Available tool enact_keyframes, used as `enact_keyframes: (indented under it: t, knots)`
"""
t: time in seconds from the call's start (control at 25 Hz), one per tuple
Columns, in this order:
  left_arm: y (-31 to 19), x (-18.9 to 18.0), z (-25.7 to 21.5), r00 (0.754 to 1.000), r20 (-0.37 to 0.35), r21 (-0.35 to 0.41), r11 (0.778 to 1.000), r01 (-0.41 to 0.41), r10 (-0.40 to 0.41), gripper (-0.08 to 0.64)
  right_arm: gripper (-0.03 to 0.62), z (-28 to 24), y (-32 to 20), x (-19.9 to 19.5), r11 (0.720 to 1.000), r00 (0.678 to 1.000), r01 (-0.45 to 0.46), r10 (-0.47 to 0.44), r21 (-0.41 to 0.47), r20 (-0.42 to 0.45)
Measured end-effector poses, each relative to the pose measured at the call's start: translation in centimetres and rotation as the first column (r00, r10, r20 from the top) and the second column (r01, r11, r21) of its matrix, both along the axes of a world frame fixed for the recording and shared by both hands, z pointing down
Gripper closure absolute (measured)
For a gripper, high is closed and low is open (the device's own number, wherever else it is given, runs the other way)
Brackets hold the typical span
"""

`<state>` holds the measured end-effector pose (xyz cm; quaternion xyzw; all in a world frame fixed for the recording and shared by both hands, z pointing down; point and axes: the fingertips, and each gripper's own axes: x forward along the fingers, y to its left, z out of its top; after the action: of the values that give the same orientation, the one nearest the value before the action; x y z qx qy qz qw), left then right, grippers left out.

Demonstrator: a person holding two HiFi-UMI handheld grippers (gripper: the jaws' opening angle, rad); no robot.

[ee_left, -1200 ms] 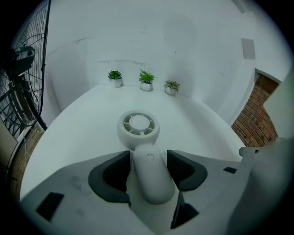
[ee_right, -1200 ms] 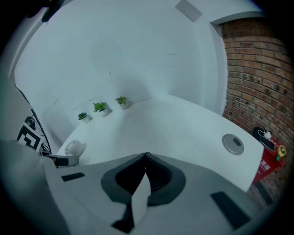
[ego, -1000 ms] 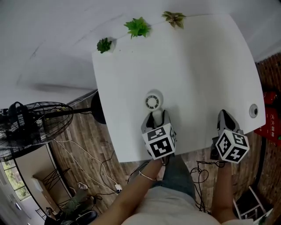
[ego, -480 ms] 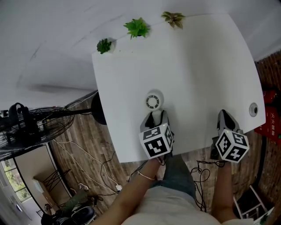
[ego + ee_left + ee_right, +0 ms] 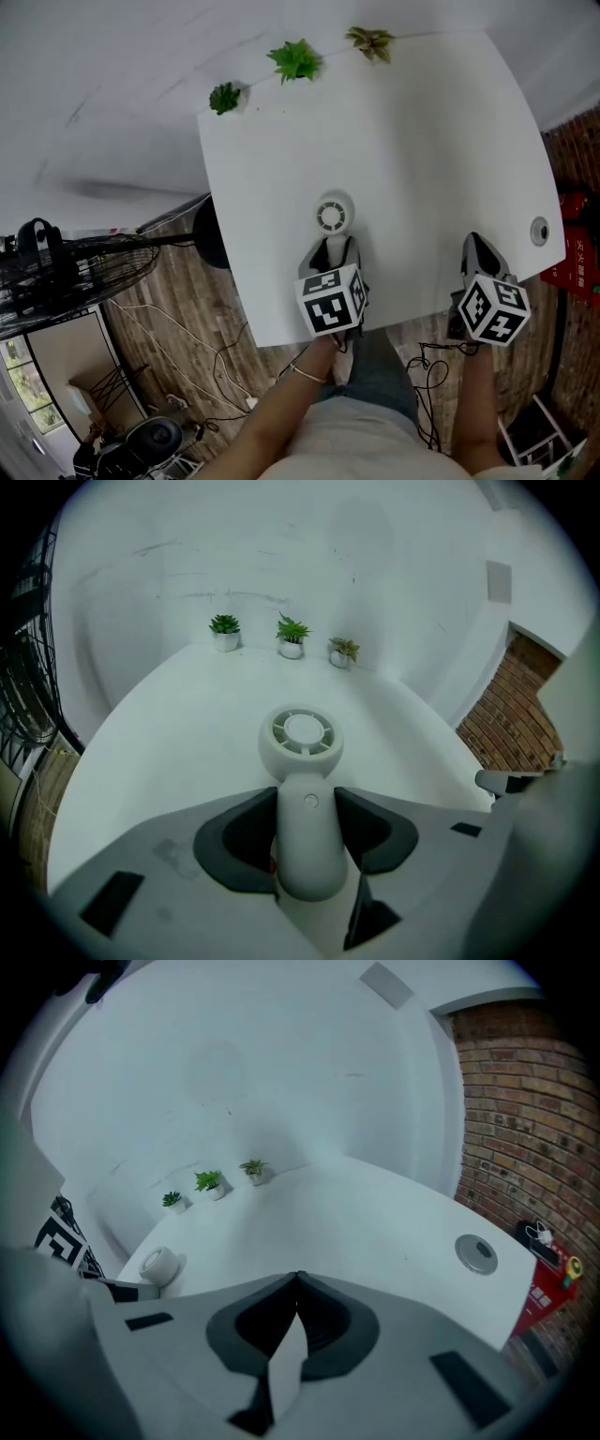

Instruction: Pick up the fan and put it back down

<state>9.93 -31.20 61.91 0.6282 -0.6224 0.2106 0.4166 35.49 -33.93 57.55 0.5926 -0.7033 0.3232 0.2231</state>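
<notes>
Indoors, white table [image 5: 422, 141], plank floor [image 5: 178, 281], left claw [image 5: 307, 801] just closing, gripping fan [image 5: 331, 216] (right claw [image 5: 296, 1281] closed, empty).

I see the white table [image 5: 422, 141] carrying a handheld fan [image 5: 331, 217], three potted plants [image 5: 294, 60] along its far edge and a cable grommet [image 5: 538, 231].

An office-like room: white desk [image 5: 422, 141] with cable grommet [image 5: 538, 231], potted plants [image 5: 294, 59], brick wall [image 5: 525, 1101].

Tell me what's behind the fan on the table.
Bare white table, then three small potted plants lined along its far edge against the wall. The fan's head hides the strip directly behind it.
</notes>
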Motion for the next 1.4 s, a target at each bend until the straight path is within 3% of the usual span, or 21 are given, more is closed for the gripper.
enact_keyframes:
  t: [0.4,0.68,0.92,1.04,1.28,1.4]
  knots:
    - [0.9,-0.7,-1.1,0.999,-0.012,0.034,0.999,-0.037,0.037,0.373,0.591,-1.6,0.9,-0.6,0.999,1.000,-0.012,0.012,0.032,-0.015]
    - [1.1,-2.5,-4.4,0.997,0.028,0.137,0.988,-0.077,0.074,0.373,0.591,-3.6,2.8,-2.0,0.997,0.999,-0.030,0.031,0.076,-0.016]
    - [0.5,-6.2,-9.1,0.996,0.053,0.258,0.962,-0.084,0.073,0.373,0.591,-7.1,3.6,-4.3,0.987,0.999,-0.040,0.043,0.157,-0.017]
    - [0.1,-8.2,-12.0,0.995,0.064,0.334,0.938,-0.088,0.071,0.373,0.591,-9.7,3.3,-5.6,0.973,0.998,-0.052,0.057,0.224,-0.015]
    - [0.0,-11.9,-19.3,0.990,0.105,0.498,0.857,-0.130,0.090,0.373,0.591,-15.2,3.7,-9.0,0.942,0.998,-0.065,0.070,0.328,-0.005]
    - [-1.0,-13.3,-23.8,0.989,0.118,0.595,0.791,-0.141,0.087,0.373,0.591,-18.7,3.4,-10.5,0.913,0.997,-0.061,0.070,0.404,-0.009]
